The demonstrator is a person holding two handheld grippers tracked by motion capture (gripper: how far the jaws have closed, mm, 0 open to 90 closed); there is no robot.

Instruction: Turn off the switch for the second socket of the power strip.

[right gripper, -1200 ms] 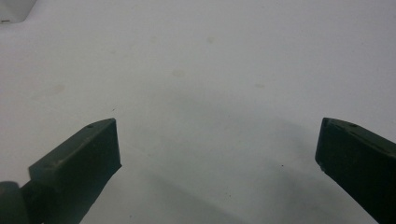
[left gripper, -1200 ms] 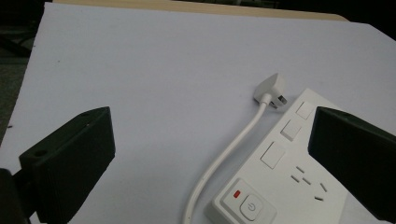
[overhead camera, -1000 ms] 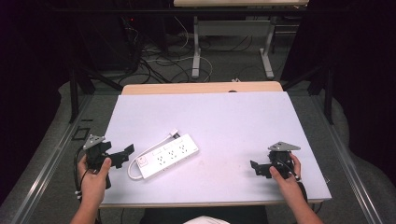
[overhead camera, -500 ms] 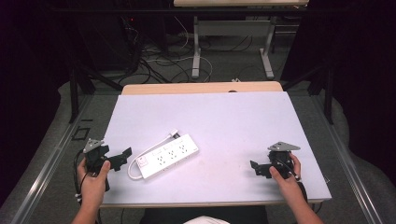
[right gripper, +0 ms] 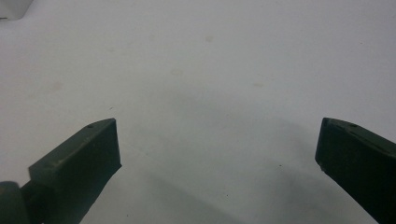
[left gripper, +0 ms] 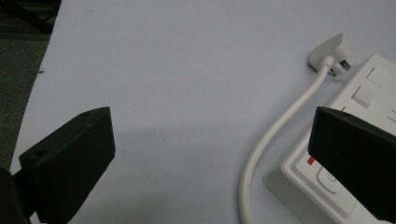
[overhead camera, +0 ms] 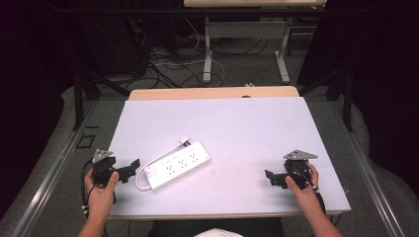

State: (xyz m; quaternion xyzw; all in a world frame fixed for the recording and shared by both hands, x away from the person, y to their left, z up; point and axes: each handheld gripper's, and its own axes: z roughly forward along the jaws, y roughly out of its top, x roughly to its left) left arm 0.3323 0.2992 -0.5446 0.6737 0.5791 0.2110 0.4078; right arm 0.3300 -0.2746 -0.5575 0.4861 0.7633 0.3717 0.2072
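tabletop [overhead camera: 247, 133]: pale lilac sheet over a wood top, wood strip showing at far edge; faint specks ahead of right gripper.
room: dark; grey floor [overhead camera: 44, 163], loose cables [overhead camera: 168, 64] & metal desk legs [overhead camera: 208, 49] beyond far edge.
left gripper [overhead camera: 129, 169]: near left corner, held in left hand [overhead camera: 99, 190]; jaws spread wide, nothing betw them.
power strip [overhead camera: 179, 165]: white, flat on tabletop, just ahead-right of left gripper, apart from it; switch end nearest the jaws.
cord [left gripper: 273, 135]: white, curls from strip's near end past the jaws to plug [left gripper: 328, 56], lying by strip's far side.
right gripper [overhead camera: 274, 177]: near right edge, in right hand [overhead camera: 301, 185]; jaws released, wide, bare tabletop betw them; strip well off to its left.
containers: none to tell of.
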